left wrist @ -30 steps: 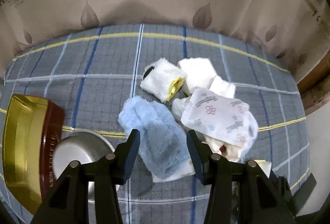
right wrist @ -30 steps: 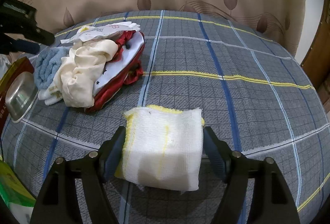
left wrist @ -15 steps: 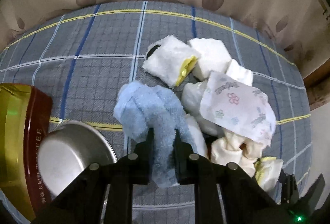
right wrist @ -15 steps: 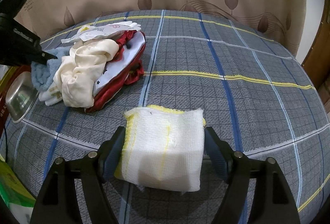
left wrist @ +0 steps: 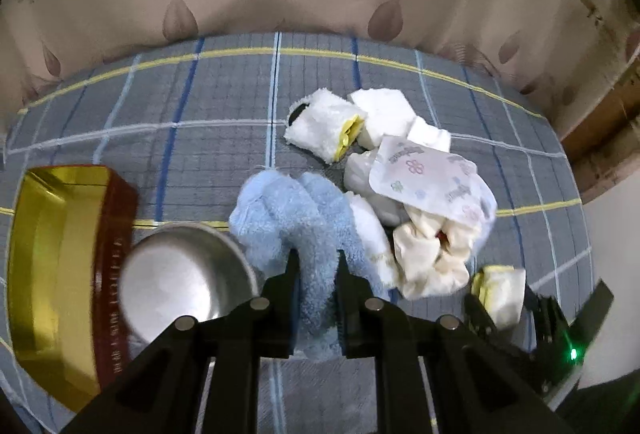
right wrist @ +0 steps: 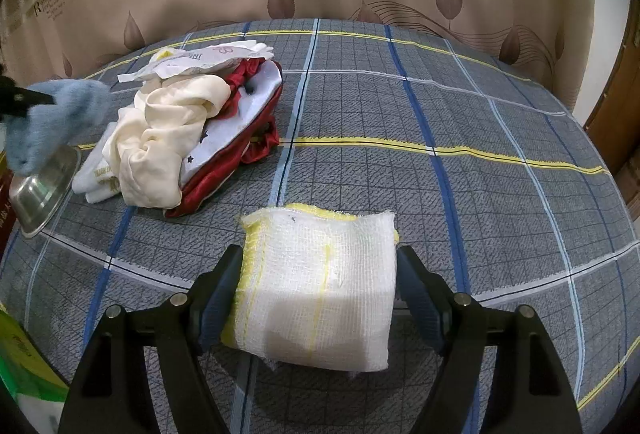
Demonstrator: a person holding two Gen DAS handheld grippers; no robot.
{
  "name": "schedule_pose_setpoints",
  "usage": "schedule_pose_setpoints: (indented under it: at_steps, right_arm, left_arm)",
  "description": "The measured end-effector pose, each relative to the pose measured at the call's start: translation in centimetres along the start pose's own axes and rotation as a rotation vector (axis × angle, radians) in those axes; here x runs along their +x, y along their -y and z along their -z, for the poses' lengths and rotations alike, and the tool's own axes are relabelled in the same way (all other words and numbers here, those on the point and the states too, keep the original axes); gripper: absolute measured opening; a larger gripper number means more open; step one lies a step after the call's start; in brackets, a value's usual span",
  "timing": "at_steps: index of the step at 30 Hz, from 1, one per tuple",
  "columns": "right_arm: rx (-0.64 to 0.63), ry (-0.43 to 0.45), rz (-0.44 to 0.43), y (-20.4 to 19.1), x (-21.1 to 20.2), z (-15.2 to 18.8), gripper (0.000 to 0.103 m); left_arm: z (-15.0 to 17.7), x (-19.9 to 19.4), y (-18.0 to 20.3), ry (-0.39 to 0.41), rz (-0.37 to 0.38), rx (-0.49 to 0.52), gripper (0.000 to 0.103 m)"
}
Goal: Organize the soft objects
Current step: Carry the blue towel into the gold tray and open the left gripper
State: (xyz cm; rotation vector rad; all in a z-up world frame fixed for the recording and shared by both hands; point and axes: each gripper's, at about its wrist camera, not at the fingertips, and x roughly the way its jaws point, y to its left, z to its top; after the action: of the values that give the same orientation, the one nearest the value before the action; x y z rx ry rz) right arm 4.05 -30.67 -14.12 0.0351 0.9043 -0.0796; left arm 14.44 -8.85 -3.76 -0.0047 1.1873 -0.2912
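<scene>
Sorting under way: our left gripper [left wrist: 314, 266] pinches the blue fluffy cloth [left wrist: 296, 210] beside the steel bowl [left wrist: 180, 274], while our right gripper [right wrist: 320, 290] brackets the folded white gauze cloth [right wrist: 316, 286] on the plaid bedcover [right wrist: 480, 174]. Next, we judge, comes lifting the blue cloth clear of the pile [right wrist: 176, 138].

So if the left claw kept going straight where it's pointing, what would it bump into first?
Probably the plaid tablecloth just past the blue fluffy towel it is already pinching. The left claw points steeply down, between the metal bowl and the pile of cloths, though depth is hard to judge.
</scene>
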Motion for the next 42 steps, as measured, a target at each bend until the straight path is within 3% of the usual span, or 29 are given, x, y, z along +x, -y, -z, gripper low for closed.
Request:
schedule_pose_setpoints:
  at_steps: [8,18,24,28,39,42]
  right_arm:
    - [-0.001,0.002,0.002,0.0,0.0,0.0,0.074]
    - [-0.005,0.002,0.007,0.0,0.1,0.0,0.074]
    - [-0.005,0.002,0.009,-0.1,0.0,0.0,0.074]
    - [-0.006,0.003,0.009,0.0,0.1,0.0,0.074]
    - [-0.004,0.002,0.01,0.1,0.1,0.0,0.074]
    - [-0.005,0.002,0.011,0.1,0.1,0.0,0.074]
  left_arm:
    - [1.8,-4.2,-2.5,0.036,-0.038,0.034,0.014]
    - [3.3,-7.4,-12.1,0.074,-0.216,-0.018,0.014]
    - [3.4,-6.1,-18.9,0.07,-0.326,-0.087,0.014]
    - [3.1,-4.2,-22.0,0.047,-0.348,-0.103,0.014]
    - [1.6,-0.9,-23.5,0.074,-0.373,-0.062,0.019]
    - [1.3,-0.4,-23.4,0.056,-0.416,-0.061,0.027]
